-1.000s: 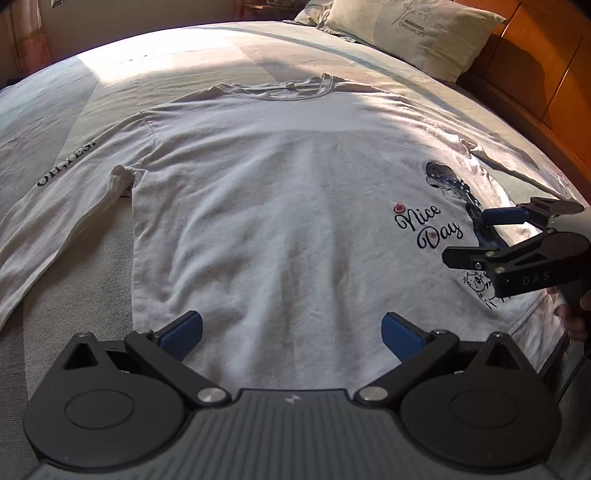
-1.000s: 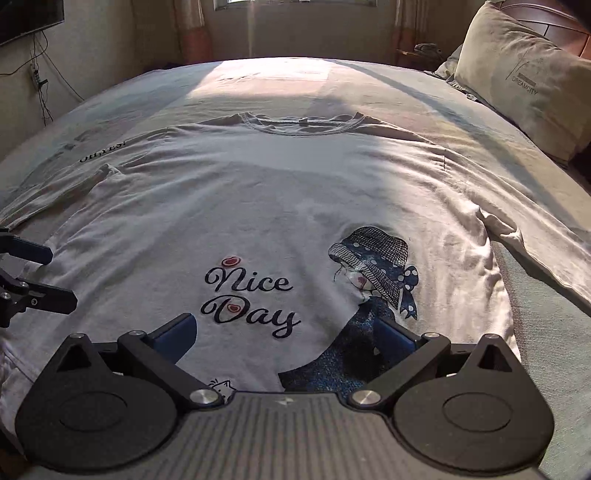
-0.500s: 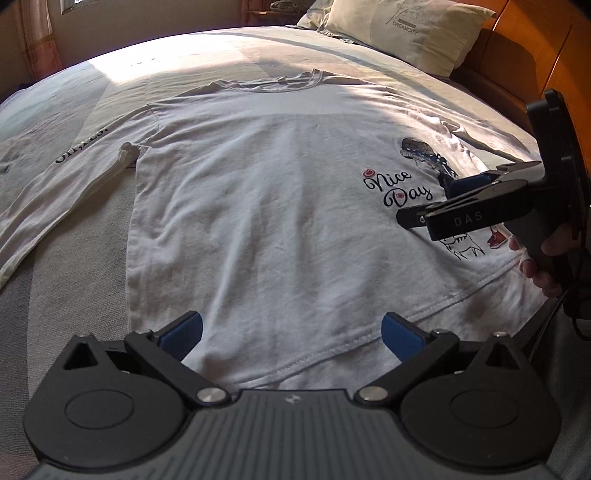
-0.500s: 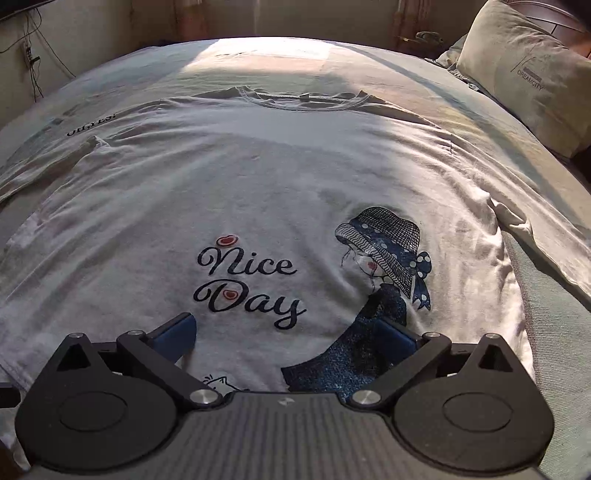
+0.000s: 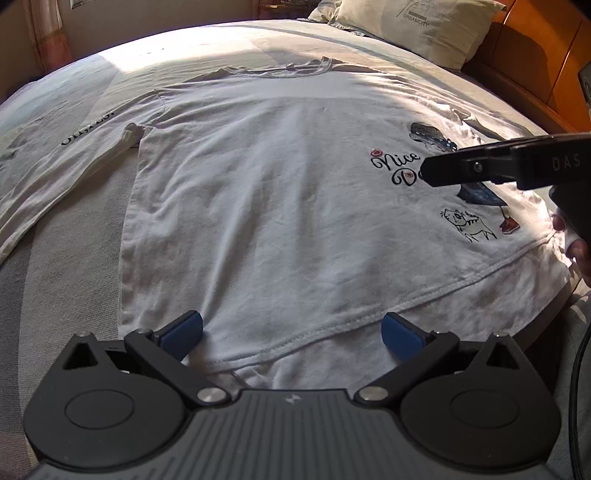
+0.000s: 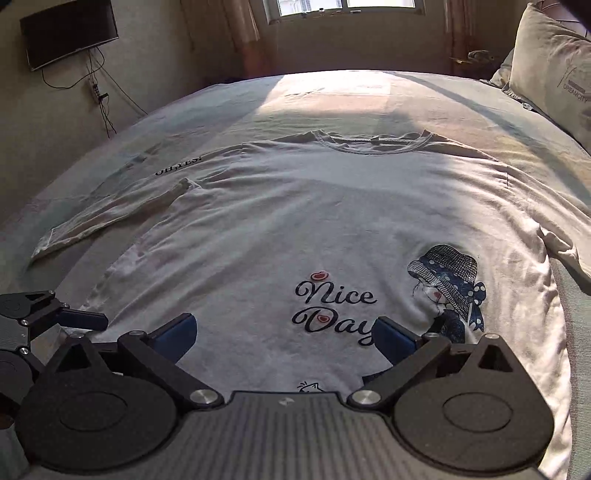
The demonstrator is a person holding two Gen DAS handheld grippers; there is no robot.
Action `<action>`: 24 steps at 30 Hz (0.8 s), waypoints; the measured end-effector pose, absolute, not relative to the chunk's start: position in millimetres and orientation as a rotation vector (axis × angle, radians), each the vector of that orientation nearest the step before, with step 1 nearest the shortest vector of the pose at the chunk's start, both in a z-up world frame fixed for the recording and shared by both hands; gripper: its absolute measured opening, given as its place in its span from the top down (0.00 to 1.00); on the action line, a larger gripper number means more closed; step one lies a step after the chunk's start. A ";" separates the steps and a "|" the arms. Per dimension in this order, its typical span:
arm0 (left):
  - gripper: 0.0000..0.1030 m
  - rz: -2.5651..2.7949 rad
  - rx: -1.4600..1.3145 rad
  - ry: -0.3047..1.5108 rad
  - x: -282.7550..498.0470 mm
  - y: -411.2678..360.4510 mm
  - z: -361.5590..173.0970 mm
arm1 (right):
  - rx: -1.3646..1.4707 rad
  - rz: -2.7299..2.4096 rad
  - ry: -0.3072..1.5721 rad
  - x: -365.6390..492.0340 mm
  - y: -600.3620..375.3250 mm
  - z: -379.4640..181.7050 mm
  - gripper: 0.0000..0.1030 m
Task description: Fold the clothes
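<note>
White long-sleeved shirt (image 5: 280, 206) spread flat, print side up, on the bed (image 5: 66, 280), collar toward the far side, near a pillow (image 5: 417, 29) at the headboard. Left gripper (image 5: 291, 332) over the hem, jaws wide, holding nothing. Right gripper (image 6: 282, 338) over the "Nice Day" print, jaws wide too, empty.

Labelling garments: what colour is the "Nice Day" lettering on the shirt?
Black script with small red hearts, on the white shirt; lettering clearest in right wrist view.

White shirt (image 5: 280, 206), black script print
</note>
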State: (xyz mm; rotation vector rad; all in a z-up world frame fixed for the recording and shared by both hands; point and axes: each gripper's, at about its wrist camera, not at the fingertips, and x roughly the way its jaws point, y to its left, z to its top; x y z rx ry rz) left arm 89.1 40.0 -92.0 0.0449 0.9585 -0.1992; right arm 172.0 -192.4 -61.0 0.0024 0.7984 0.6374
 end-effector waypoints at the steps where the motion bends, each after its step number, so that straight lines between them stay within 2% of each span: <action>1: 0.01 -0.200 0.040 0.954 89.1 41.8 -88.4 | 0.030 0.651 0.798 171.6 -194.3 -59.1 0.00; 5: 0.01 -0.164 -0.018 0.884 102.4 52.0 -77.5 | 0.100 0.672 0.795 170.4 -199.5 -53.9 0.00; 11: 0.01 -0.164 -0.077 0.958 118.8 57.2 -92.7 | 0.099 0.625 0.800 169.7 -200.4 -51.5 0.00; 15: 0.01 -0.148 -0.074 0.895 125.4 84.8 -60.9 | 0.118 0.634 0.786 168.0 -200.4 -44.9 0.00; 20: 0.01 -0.001 -0.249 0.800 155.4 170.6 -22.4 | 0.107 0.637 0.771 164.6 -193.4 -39.5 0.00; 24: 0.01 0.061 -0.490 0.766 188.4 241.3 -28.9 | 0.083 0.637 0.766 162.1 -186.2 -39.5 0.00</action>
